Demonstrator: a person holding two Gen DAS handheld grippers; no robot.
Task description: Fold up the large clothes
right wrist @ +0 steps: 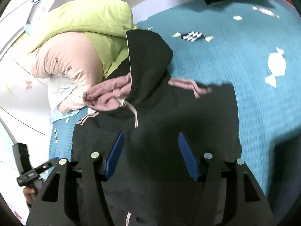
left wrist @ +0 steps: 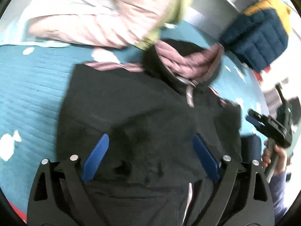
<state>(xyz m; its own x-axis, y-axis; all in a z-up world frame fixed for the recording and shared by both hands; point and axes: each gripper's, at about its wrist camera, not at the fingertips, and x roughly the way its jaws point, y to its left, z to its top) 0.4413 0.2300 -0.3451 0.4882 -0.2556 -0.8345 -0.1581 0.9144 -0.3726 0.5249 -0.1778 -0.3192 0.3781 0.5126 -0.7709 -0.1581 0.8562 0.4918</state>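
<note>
Both the left hand-held gripper (left wrist: 150, 156) and the right hand-held gripper (right wrist: 150, 155) stand wide, holding nothing, above the black jacket (right wrist: 197, 113), which lies partly folded on the teal bed (right wrist: 263, 113). I judge a shallow grasp could catch only the top layer and pull the fold apart. Farther off, its pink-lined hood (right wrist: 111, 92) touches the green and pink bedding (right wrist: 79, 33), so it could snag there.

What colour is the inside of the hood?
Pink lining, on a black hoodie; the right wrist view shows it best.
</note>
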